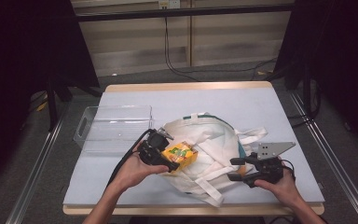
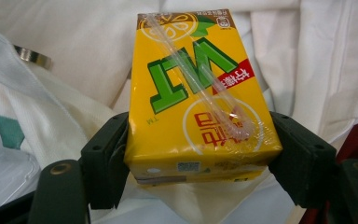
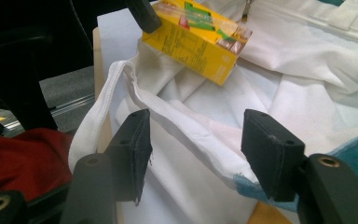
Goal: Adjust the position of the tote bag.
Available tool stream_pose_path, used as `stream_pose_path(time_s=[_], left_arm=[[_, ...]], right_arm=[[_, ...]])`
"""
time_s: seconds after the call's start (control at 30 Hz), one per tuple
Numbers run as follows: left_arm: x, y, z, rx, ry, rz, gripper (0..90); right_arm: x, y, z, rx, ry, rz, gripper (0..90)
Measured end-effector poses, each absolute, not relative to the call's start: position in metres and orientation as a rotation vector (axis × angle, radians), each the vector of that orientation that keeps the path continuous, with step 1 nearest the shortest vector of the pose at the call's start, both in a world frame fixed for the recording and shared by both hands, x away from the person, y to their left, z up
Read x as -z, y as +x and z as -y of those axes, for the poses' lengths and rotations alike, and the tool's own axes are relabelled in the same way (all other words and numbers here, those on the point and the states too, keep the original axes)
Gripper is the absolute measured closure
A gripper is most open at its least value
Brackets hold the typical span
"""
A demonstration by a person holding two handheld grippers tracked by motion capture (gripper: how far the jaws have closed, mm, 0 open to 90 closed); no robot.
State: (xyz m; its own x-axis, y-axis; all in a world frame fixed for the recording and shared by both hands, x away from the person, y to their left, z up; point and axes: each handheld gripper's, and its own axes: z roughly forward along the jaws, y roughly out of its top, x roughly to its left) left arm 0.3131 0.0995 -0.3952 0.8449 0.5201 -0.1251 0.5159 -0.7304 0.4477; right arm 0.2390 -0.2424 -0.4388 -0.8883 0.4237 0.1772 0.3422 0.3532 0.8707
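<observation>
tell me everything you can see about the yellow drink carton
The yellow drink carton is a small rectangular juice box with green lettering, a lemon picture, a red label and a clear wrapped straw stuck diagonally across its face. It looks intact and unopened. The left gripper clamps its two long sides and holds it above the white tote bag.

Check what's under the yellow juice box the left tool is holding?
White cloth of the tote bag lies right beneath the juice box, held by the left tool. A metal ring shows beside it. The bag's folds hide whatever is inside.
</observation>
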Motion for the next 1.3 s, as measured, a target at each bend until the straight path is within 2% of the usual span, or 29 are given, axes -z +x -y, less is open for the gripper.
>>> stream_pose_path(time_s=[0.37,0.5,0.63,0.8,1.13,1.3], left_arm=[[0.403,0.307,-0.094,-0.071,2.568,-0.691,26.6],[0.408,0.308,-0.096,-0.081,2.574,-0.669,19.5],[0.407,0.307,-0.099,-0.117,2.528,-0.662,14.4],[0.409,0.301,-0.109,-0.146,2.376,-0.657,10.0],[0.425,0.292,-0.125,-0.190,2.208,-0.637,8.0],[0.432,0.288,-0.126,-0.220,2.162,-0.635,10.2]], right_arm=[[0.439,0.239,0.242,-1.588,0.710,-2.521,42.2],[0.439,0.239,0.242,-1.589,0.711,-2.521,42.3],[0.439,0.239,0.241,-1.587,0.708,-2.524,42.3],[0.438,0.239,0.242,-1.590,0.707,-2.522,42.3],[0.438,0.239,0.241,-1.589,0.710,-2.518,42.2],[0.438,0.239,0.241,-1.587,0.712,-2.520,42.2]])
